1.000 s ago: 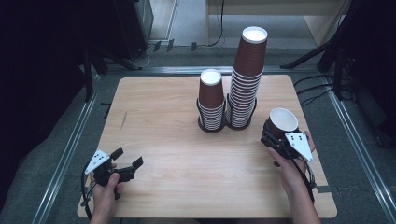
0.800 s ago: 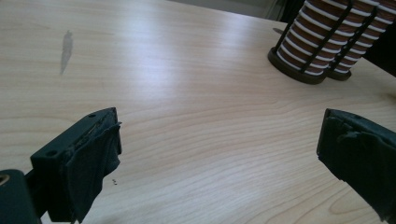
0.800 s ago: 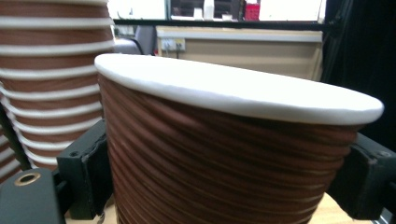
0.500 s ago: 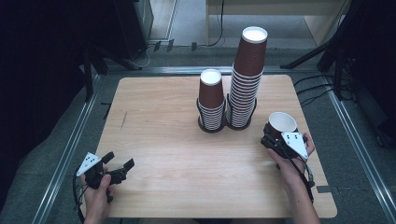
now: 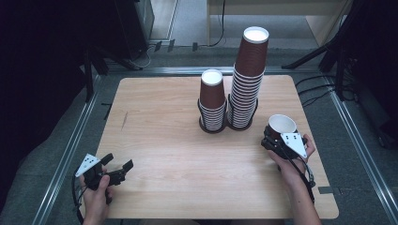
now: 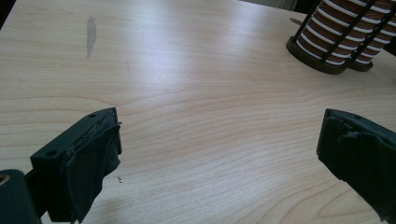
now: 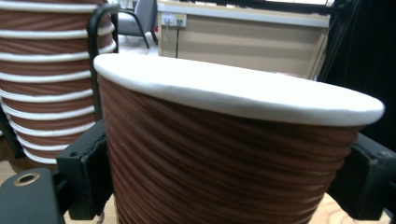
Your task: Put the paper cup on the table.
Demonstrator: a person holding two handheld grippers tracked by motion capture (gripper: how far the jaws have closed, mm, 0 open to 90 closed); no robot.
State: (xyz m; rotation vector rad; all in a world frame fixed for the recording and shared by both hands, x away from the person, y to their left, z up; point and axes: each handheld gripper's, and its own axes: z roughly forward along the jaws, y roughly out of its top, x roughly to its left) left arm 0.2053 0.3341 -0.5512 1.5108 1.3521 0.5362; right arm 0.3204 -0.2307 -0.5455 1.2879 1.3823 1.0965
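Observation:
A brown ribbed paper cup (image 5: 281, 125) with a white rim stands upright at the table's right side, and my right gripper (image 5: 273, 140) is shut on it. In the right gripper view the cup (image 7: 224, 154) sits between both jaws. Two stacks of the same cups stand in black wire holders at the table's middle back: a short stack (image 5: 212, 102) and a tall stack (image 5: 248, 79). My left gripper (image 5: 117, 168) hovers open over the front left corner, nothing between its fingers (image 6: 88, 163). The holder bases (image 6: 327, 46) appear far off in the left gripper view.
The wooden table (image 5: 169, 122) has a small dark smudge (image 5: 124, 120) on its left part. Metal rails (image 5: 70, 150) run along both sides of the table. A person's hand (image 5: 96, 201) and forearm (image 5: 302, 197) come in from the bottom.
The left gripper has drawn back toward the front left corner, staying open. The right gripper with the cup has shifted slightly toward the person.

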